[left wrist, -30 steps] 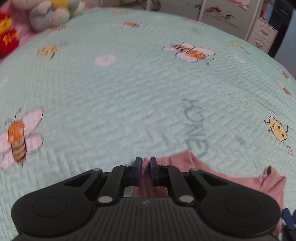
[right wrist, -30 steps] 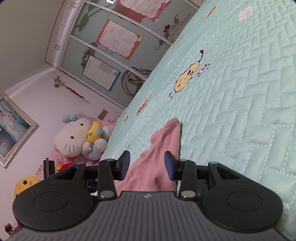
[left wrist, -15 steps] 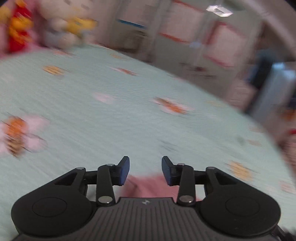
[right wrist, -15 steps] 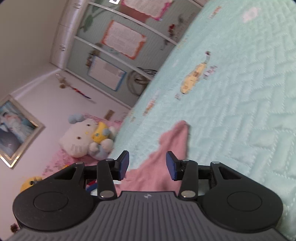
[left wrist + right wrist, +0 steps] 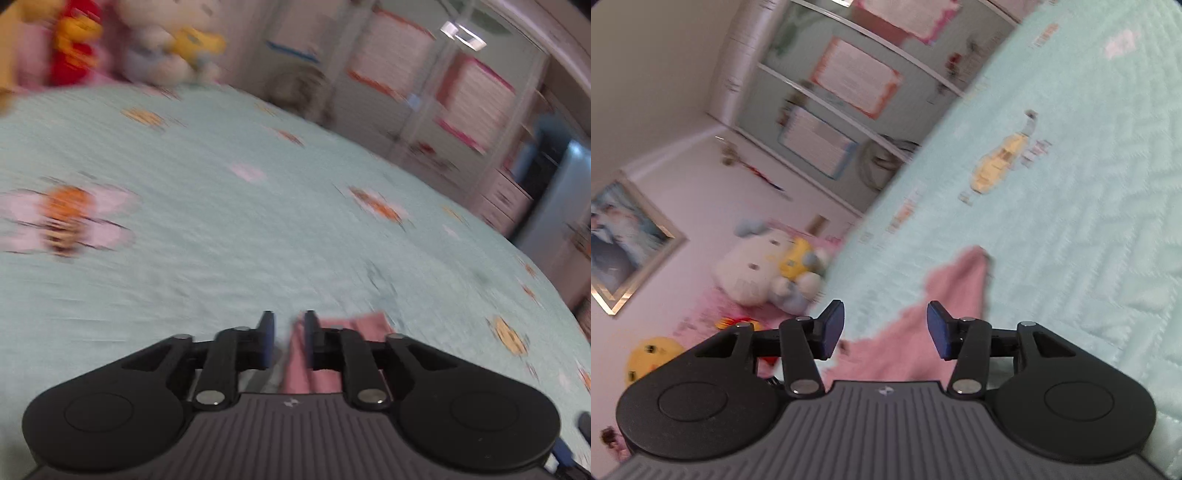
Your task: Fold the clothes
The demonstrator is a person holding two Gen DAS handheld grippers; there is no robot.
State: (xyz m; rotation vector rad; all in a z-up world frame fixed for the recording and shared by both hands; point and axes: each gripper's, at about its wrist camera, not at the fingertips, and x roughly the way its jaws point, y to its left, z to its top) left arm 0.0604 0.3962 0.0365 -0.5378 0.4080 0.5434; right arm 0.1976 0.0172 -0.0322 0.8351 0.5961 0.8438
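On my left wrist view, the left gripper [image 5: 287,334] has its fingers drawn close with a narrow gap between them. A fold of the pink garment [image 5: 364,325] sits against the inner face of the right-hand finger and runs back under the gripper body; the frame is badly smeared, so I cannot tell whether the fingers are actually pinching the cloth or merely standing beside it. The rest of that pink cloth shows just past the right finger, lying on the mint-green quilted bedspread [image 5: 207,258]. A bee print [image 5: 64,218] is on the bedspread off to the left, and plush toys [image 5: 170,48] sit beyond the far edge.

On my right wrist view, the right gripper [image 5: 885,325] has its fingers wide apart and touching nothing. The pink garment [image 5: 945,295] lies on the bedspread [image 5: 1089,221] directly ahead, its body filling the space between and below the two fingers and one narrow end reaching away past the right-hand fingertip. A white cat plush [image 5: 757,269] sits to the left beyond the bed edge, with a framed picture [image 5: 620,240] on the wall further left and wardrobe doors [image 5: 842,85] above.
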